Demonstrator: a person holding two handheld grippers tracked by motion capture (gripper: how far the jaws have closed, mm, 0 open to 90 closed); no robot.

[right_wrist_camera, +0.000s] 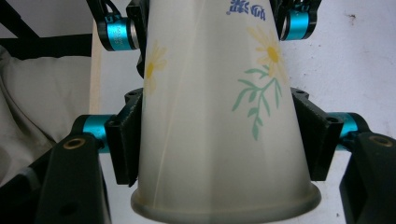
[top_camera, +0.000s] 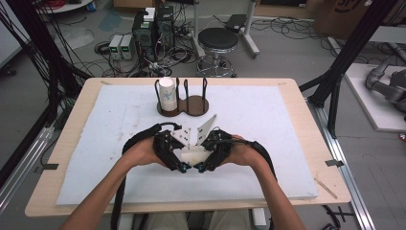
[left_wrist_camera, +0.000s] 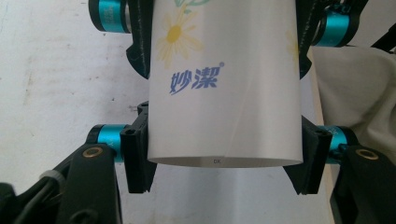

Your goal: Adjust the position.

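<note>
White padding covers the tabletop [top_camera: 268,158]. Above its near middle, a paper cup [left_wrist_camera: 224,88] is clamped between both claws: left claw [left_wrist_camera: 224,156] near the base, right claw [right_wrist_camera: 222,144] near the rim. Judged light, thin-walled, crushable; grip gently.

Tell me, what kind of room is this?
Probably a research lab or workshop: computer towers and tangled cables sit on the floor beyond the table, beside a round stool.
</note>
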